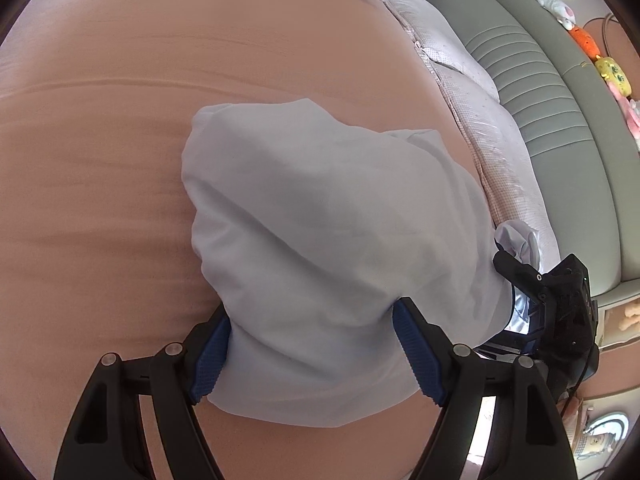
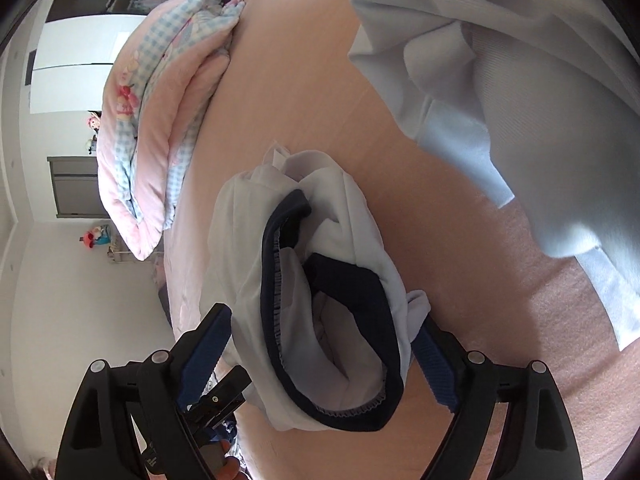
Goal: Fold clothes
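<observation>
Right gripper point(image 2: 320, 364) with blue-padded jaws spread around a bunched white garment with dark navy trim point(image 2: 320, 280), peach bed sheet point(image 2: 304, 80) beneath, folded pink checked quilt point(image 2: 160, 120) at its far edge, pale blue cloth point(image 2: 520, 120) alongside

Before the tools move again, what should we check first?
1. Left tool grips the shirt: ok, cloth fills the gap between its pads.
2. Right tool grips the shirt: cannot tell; cloth is between its fingers, but the jaws stand wide.
3. Shirt lies flat: not ok, it is bunched and its navy trim is twisted.
4. Bare bed beside the shirt: ok.
5. Quilt apart from the shirt: ok.
</observation>
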